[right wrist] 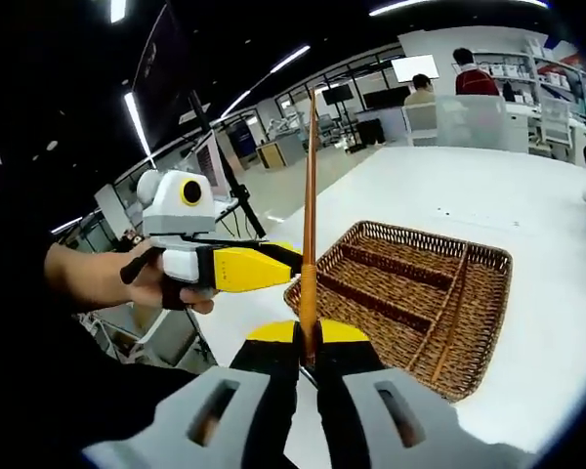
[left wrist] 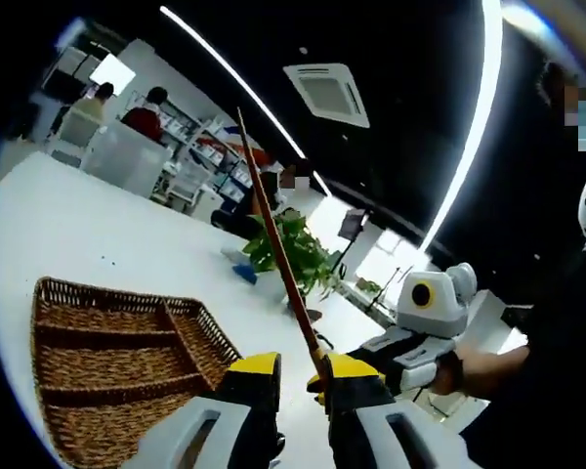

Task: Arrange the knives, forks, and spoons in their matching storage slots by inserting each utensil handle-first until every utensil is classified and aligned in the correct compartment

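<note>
A long, thin brown wooden stick [right wrist: 311,195] stands upright with its lower end pinched in my right gripper [right wrist: 310,337], which is shut on it. In the left gripper view the same stick [left wrist: 273,234] rises beside the right jaw of my left gripper [left wrist: 295,366]. That gripper's yellow-tipped jaws stand apart with nothing between them. The right gripper's body [left wrist: 415,342] comes in from the right, held by a hand. A wicker tray [left wrist: 107,391] with divided slots lies on the white table. It appears again [right wrist: 420,234] just beyond the stick. The left gripper's yellow tips [right wrist: 293,257] reach the stick from the left.
The white table [right wrist: 527,195] stretches far beyond the tray, and its near edge runs by the grippers. A potted green plant [left wrist: 288,249] stands further back. People sit at desks with chairs and shelves in the distance [right wrist: 459,78].
</note>
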`<control>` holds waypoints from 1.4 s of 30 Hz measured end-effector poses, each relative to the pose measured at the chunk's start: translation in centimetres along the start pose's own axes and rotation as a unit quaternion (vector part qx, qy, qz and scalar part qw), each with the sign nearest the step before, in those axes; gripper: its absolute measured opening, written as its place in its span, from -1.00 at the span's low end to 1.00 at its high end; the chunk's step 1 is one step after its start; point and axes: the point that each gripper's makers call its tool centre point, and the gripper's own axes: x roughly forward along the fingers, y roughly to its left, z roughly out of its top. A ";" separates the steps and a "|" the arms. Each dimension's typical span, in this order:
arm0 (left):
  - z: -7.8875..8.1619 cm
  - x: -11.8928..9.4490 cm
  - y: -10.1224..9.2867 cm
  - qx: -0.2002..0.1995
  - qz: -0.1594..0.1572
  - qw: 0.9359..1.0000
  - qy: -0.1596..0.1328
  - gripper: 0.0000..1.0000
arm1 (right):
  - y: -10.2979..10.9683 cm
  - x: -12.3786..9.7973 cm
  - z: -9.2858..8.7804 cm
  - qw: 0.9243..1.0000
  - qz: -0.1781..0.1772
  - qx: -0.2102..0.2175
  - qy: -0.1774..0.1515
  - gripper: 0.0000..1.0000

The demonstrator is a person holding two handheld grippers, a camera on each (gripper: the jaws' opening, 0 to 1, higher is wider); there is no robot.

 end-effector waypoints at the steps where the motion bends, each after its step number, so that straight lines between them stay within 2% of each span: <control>1: 0.1 -0.2 0.3 0.013 0.010 1.000 0.003 -0.55 | -0.2 -0.1 0.1 1.000 -0.003 0.000 0.001 -0.94; 4: 1.0 -1.1 1.4 0.079 0.048 0.996 0.011 -0.24 | -1.4 -0.6 0.2 1.000 -0.025 0.014 0.006 -0.94; 7: 1.3 -2.0 2.2 0.117 0.068 0.990 0.027 -0.08 | -2.4 -1.2 0.2 0.999 -0.041 0.024 0.010 -0.94; 12: 1.9 -3.6 3.6 0.199 0.107 0.972 0.065 0.11 | -4.4 -2.3 0.2 0.996 -0.080 0.042 0.019 -0.94; 15: 2.1 -4.3 4.0 0.229 0.113 0.964 0.079 0.19 | -5.8 -2.8 -0.2 0.992 -0.104 0.058 0.028 -0.94; 22: 2.4 -5.8 4.8 0.242 0.109 0.958 0.108 0.68 | -8.3 -4.3 -0.8 0.986 -0.139 0.088 0.033 -0.94; 26: 3.0 -6.6 5.3 0.226 0.110 0.963 0.099 0.80 | -8.8 -4.6 -1.0 0.984 -0.149 0.091 0.039 -0.94; 28: 3.4 -7.4 5.7 0.226 0.115 0.963 0.094 0.83 | -9.1 -4.7 -1.3 0.983 -0.159 0.084 0.049 -0.94; 30: 3.8 -8.0 6.0 0.227 0.119 0.962 0.092 0.82 | -9.2 -4.7 -1.8 0.979 -0.163 0.111 0.055 -0.94; 33: 3.7 -9.0 6.8 0.240 0.123 0.958 0.102 0.81 | -9.6 -4.5 -2.2 0.975 -0.176 0.120 0.062 -0.94; 37: 3.8 -9.9 7.4 0.247 0.121 0.955 0.109 0.82 | -9.8 -4.4 -1.7 0.970 -0.196 0.125 0.071 -0.94; 42: 4.7 -10.5 7.9 0.244 0.118 0.957 0.101 0.90 | -10.6 -4.5 -0.6 0.965 -0.214 0.135 0.074 -0.94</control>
